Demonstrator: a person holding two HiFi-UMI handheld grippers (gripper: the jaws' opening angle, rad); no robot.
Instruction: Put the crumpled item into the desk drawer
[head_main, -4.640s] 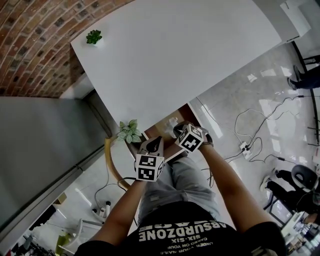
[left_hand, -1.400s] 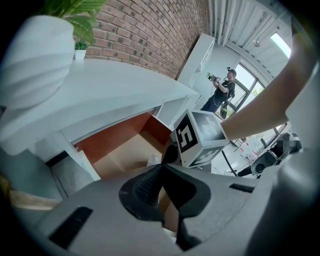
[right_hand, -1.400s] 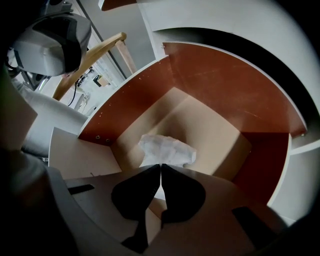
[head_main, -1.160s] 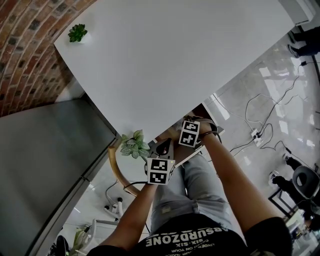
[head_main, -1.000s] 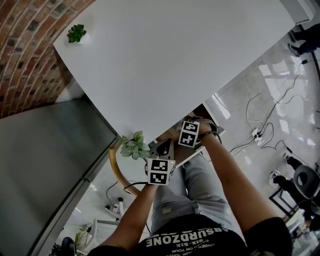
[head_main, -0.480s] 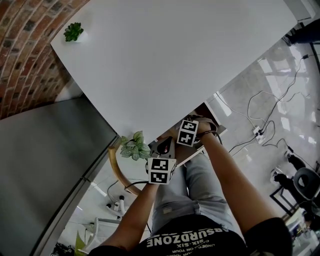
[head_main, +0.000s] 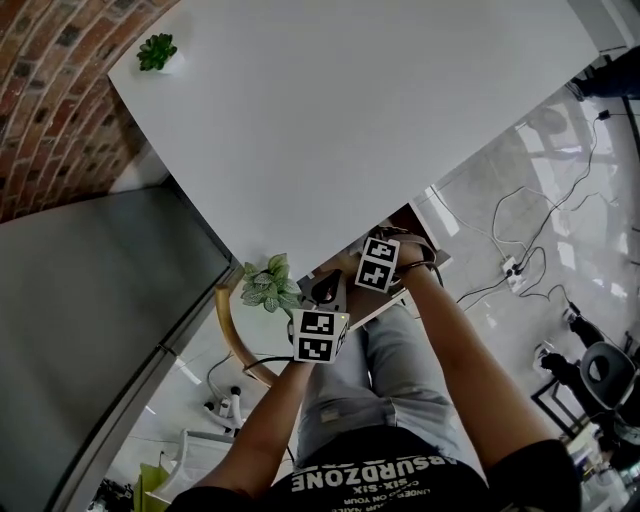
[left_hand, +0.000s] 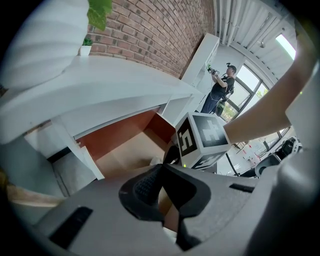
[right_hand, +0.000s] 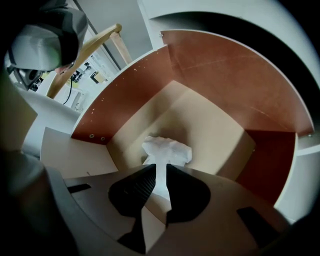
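Right tongs (right_hand: 161, 169) pinch the crumpled paper (right_hand: 168, 149) inside the drawer (right_hand: 215, 125) — left tongs (left_hand: 161, 169) pressed together.

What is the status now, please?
Left hand-held gripper shut, empty. Right hand-held gripper shut on crumpled paper, inside open drawer. Nothing in the way.

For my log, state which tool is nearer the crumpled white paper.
Right. The right tool grips the crumpled white paper over the brown wooden drawer; the left tool sits shut outside it.
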